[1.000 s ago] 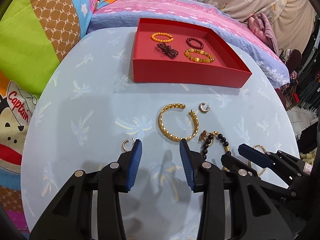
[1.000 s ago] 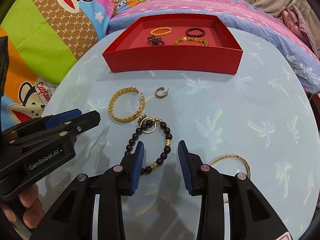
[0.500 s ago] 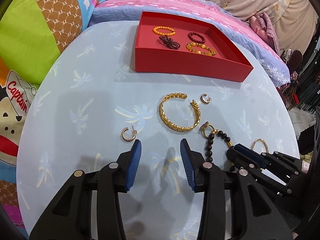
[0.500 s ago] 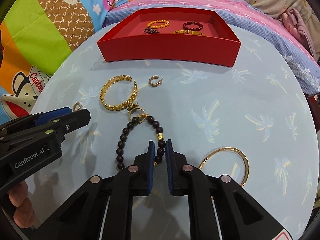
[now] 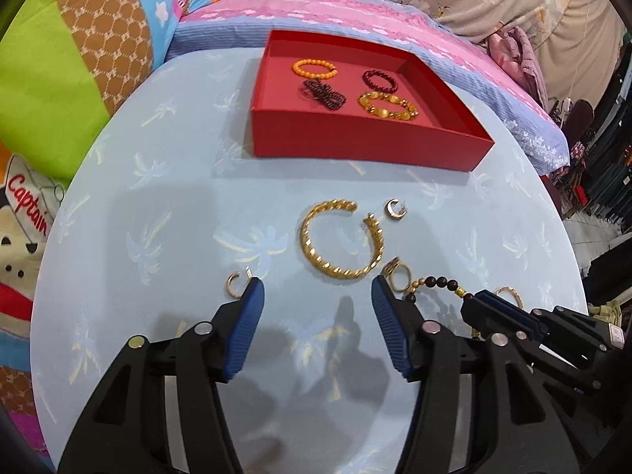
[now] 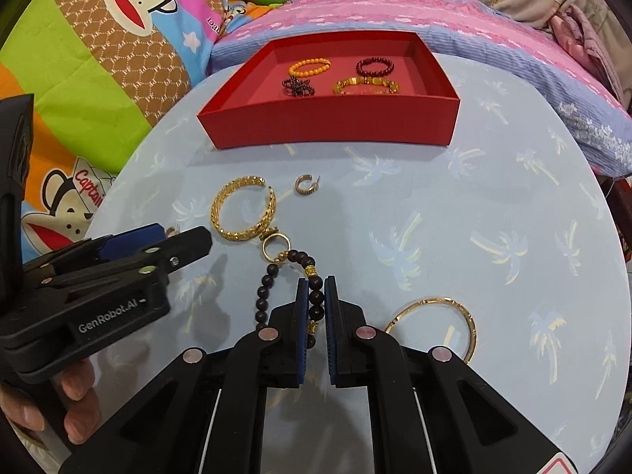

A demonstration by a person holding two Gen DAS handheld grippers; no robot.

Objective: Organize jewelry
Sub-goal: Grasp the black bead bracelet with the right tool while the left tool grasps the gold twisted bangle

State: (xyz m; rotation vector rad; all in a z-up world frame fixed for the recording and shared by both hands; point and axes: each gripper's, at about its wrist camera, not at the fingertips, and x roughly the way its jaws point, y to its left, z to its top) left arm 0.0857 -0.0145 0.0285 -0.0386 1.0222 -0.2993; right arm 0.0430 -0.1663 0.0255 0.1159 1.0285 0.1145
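Nearest in the right wrist view, the right tongs (image 6: 316,296) are pinched shut on the dark bead bracelet (image 6: 265,290), its beads caught between the blue pads (image 6: 302,308). The rest of the strand runs forward and left on the light blue counter (image 6: 434,205) to a gold ring charm (image 6: 275,245), which touches the rim of the twisted gold cuff (image 6: 243,208). This grip is plain only here; the left wrist view shows just a short run of the beads (image 5: 436,282) ahead of the closed right tongs (image 5: 486,303), low on the right.

The left tongs (image 5: 316,300) stand wide open above the counter (image 5: 158,217), holding nothing. A small gold hoop earring (image 5: 236,283) lies just beside the left pad (image 5: 243,328), and the gold cuff (image 5: 341,243) lies just ahead of the gap, its opening turned away. In the right wrist view the left tongs (image 6: 177,243) cover most of that earring.

A thin gold bangle (image 6: 436,326) lies just right of the right tongs, whole in the right view and only a sliver (image 5: 509,294) in the left. A second hoop earring (image 6: 305,185) lies just beyond the cuff, to its right.

Farther on, the red tray (image 6: 335,130) holds an orange bead bracelet (image 6: 309,67), a dark red one (image 6: 375,66), a dark twisted piece (image 6: 298,87) and a yellow bead bracelet (image 6: 365,86). Beyond the counter are a monkey-print pillow (image 6: 118,39) and a pink striped bed cover (image 6: 395,8).
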